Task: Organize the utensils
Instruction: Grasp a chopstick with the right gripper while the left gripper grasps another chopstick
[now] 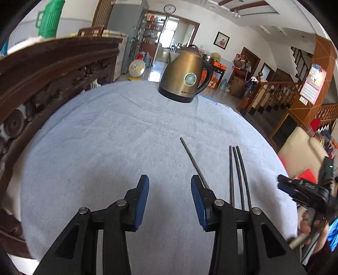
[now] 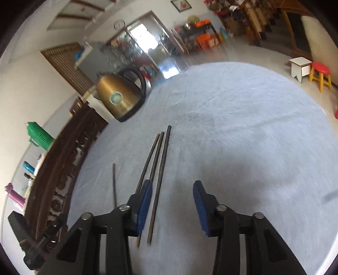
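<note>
Three dark chopsticks (image 1: 238,177) lie side by side on the pale blue tablecloth (image 1: 105,148). A single chopstick (image 1: 193,161) lies slanted just left of them. My left gripper (image 1: 170,184) is open over the cloth with nothing between its blue pads. The single chopstick's near end runs behind its right finger. In the right wrist view my right gripper (image 2: 172,190) is open above the three chopsticks (image 2: 162,165). The rightmost one lies on the cloth between the jaws, close to the left pad and untouched. The single chopstick (image 2: 114,184) lies further left.
A brass-coloured electric kettle (image 1: 183,76) stands at the table's far edge. Dark carved wooden furniture (image 1: 52,69) borders the table's left side, with a green jug (image 1: 50,19) on it. A red stool (image 2: 320,74) and a white stool (image 2: 300,65) stand on the floor beyond.
</note>
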Available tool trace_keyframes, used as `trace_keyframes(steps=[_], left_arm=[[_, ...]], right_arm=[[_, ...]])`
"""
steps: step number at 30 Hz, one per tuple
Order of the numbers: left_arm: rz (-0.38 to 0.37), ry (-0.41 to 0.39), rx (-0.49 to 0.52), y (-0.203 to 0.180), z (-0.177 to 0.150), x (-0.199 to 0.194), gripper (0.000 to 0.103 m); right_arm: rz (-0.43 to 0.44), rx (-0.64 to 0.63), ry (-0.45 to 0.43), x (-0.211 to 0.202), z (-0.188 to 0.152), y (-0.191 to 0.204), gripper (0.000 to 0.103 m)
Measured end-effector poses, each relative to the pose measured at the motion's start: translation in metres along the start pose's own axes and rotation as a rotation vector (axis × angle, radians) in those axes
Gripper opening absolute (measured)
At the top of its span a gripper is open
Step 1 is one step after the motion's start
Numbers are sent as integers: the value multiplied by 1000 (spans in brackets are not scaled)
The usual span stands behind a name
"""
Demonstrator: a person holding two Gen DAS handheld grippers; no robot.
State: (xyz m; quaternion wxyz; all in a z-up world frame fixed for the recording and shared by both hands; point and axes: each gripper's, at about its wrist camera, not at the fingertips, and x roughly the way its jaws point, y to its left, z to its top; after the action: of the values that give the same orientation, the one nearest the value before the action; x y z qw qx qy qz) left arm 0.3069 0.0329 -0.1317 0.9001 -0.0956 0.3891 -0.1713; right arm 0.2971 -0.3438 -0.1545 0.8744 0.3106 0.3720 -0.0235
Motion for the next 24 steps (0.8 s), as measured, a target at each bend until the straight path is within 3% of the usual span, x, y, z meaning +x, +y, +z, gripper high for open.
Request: trace_keyframes(steps=[5,10,18,24], left_arm=[[-19,85,-31,-1,34,41,42],[-25,158,-60,-8,58,81,42],[-41,254,-116,-19,86,132,42],[-17,391,-167,-24,89,173,42]], right_arm=[[-40,-29,100,57,41,17,38],[-83,-22,144,98,72,28,35],[-170,-20,218,139,96,33,26],[-249,-64,257,156,100,40,22]])
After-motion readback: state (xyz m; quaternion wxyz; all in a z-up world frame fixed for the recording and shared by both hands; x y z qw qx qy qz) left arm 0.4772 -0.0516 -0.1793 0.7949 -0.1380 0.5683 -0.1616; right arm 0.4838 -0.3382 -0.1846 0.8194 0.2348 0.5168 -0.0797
